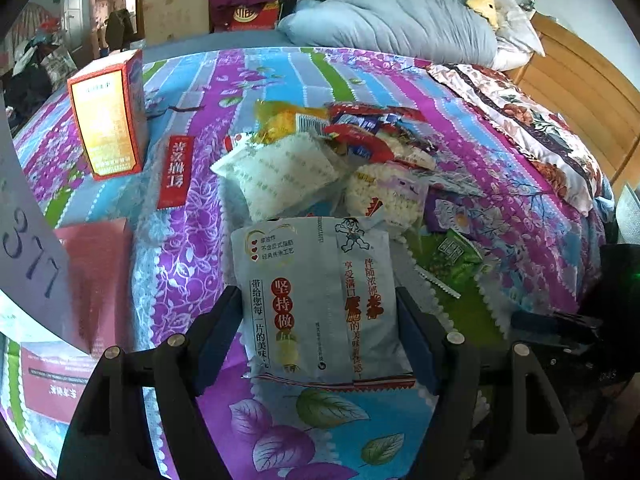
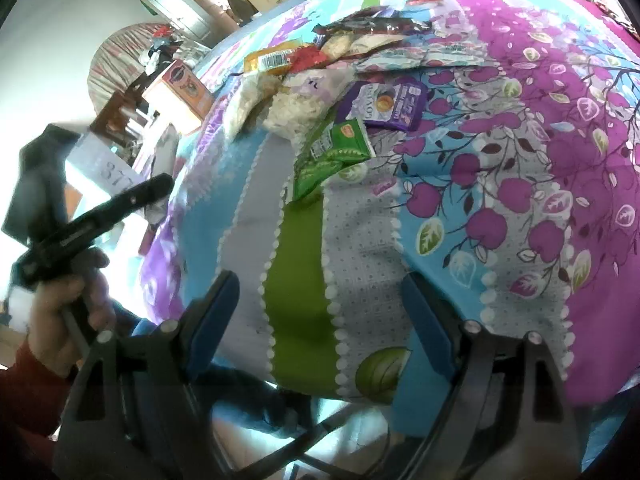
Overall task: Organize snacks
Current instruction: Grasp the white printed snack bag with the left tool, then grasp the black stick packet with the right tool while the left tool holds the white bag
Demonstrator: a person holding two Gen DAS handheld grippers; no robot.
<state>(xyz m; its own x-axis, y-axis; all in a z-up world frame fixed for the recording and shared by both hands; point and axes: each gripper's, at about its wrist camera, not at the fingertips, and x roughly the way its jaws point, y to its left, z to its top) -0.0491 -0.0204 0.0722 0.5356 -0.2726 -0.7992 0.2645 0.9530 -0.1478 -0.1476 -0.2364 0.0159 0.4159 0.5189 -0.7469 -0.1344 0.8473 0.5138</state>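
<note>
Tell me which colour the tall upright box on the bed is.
The tall upright box is orange-yellow with red edges, clearest in the left wrist view.

Evenly lit by soft daylight in both views, colours on the bedsheet (image 1: 192,264) saturated, shadows faint — only a soft dark patch under the white snack bag (image 1: 316,304) and beside the orange box (image 1: 110,114). Heavy fisheye bending with black vignette at the corners; left wrist view mostly sharp in the centre, paper tag (image 1: 28,248) at the left edge smeared and out of focus. Right wrist view blown out to white along the left side, strong glare there — left hand (image 2: 60,308) and its tool motion-blurred, snack pile (image 2: 340,64) soft, bottom edge murky.
</note>
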